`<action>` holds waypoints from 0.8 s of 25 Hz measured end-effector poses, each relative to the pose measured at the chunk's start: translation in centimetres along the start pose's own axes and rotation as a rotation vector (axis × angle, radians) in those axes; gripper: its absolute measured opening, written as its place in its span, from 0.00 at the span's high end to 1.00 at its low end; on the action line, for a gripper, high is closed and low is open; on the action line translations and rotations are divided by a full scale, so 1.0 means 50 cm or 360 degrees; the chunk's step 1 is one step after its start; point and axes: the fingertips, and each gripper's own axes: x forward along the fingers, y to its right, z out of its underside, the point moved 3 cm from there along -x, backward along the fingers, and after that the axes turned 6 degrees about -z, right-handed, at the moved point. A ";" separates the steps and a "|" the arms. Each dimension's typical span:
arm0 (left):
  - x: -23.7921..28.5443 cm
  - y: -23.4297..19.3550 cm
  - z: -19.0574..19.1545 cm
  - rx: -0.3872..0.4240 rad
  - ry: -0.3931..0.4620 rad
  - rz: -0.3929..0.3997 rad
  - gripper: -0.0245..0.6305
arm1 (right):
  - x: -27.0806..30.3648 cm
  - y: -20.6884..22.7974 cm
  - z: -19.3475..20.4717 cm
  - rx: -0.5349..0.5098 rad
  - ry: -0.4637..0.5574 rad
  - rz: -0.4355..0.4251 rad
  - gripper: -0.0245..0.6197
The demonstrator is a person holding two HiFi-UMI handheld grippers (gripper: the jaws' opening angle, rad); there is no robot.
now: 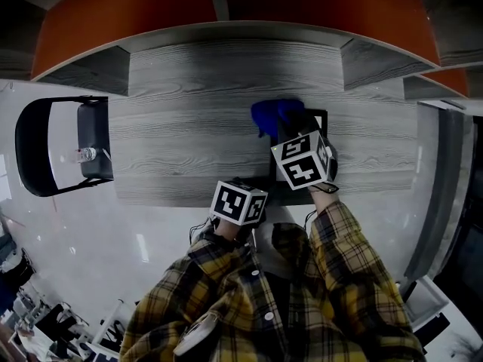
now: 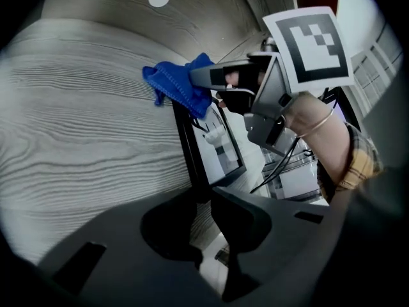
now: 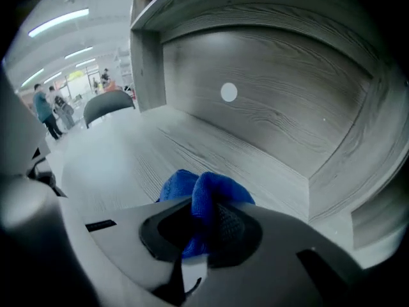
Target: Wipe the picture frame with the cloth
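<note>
A black picture frame (image 2: pixel 214 149) lies flat on the grey wood-grain desk (image 1: pixel 181 127), near its front edge. My left gripper (image 2: pixel 203 200) is shut on the frame's near corner, below its marker cube (image 1: pixel 238 202) in the head view. A bunched blue cloth (image 3: pixel 204 200) is clamped in my right gripper (image 3: pixel 208 219). In the left gripper view the cloth (image 2: pixel 177 85) rests at the frame's far end, with the right gripper (image 2: pixel 206 80) over the frame. The head view shows the cloth (image 1: pixel 275 115) just beyond the right cube (image 1: pixel 303 161).
The desk is an alcove with a back wall (image 3: pixel 275 101) bearing a round cap (image 3: pixel 229 93) and side panels. An orange partition (image 1: pixel 226 6) rises behind. A black chair (image 1: pixel 53 149) stands left of the desk with a small bottle (image 1: pixel 85 154). Distant people (image 3: pixel 48 107) stand far left.
</note>
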 end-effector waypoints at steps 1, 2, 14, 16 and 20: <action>0.000 -0.001 0.001 -0.0007 0.0003 0.0002 0.85 | -0.001 0.000 0.004 -0.0052 -0.0018 0.0025 0.90; 0.000 -0.001 0.002 -0.0013 0.0006 0.0004 0.85 | -0.002 0.000 0.009 -0.0091 -0.0032 0.0047 0.90; -0.001 0.000 0.004 -0.0038 0.0011 -0.0011 0.85 | -0.059 0.102 0.095 0.0023 -0.0058 0.0233 0.90; -0.001 0.000 0.004 -0.0038 0.0012 -0.0012 0.85 | -0.073 0.126 0.113 0.0081 -0.0060 0.0270 0.90; -0.002 -0.002 0.004 -0.0033 0.0005 -0.0017 0.85 | -0.093 0.161 0.149 0.0188 -0.0060 0.0309 0.90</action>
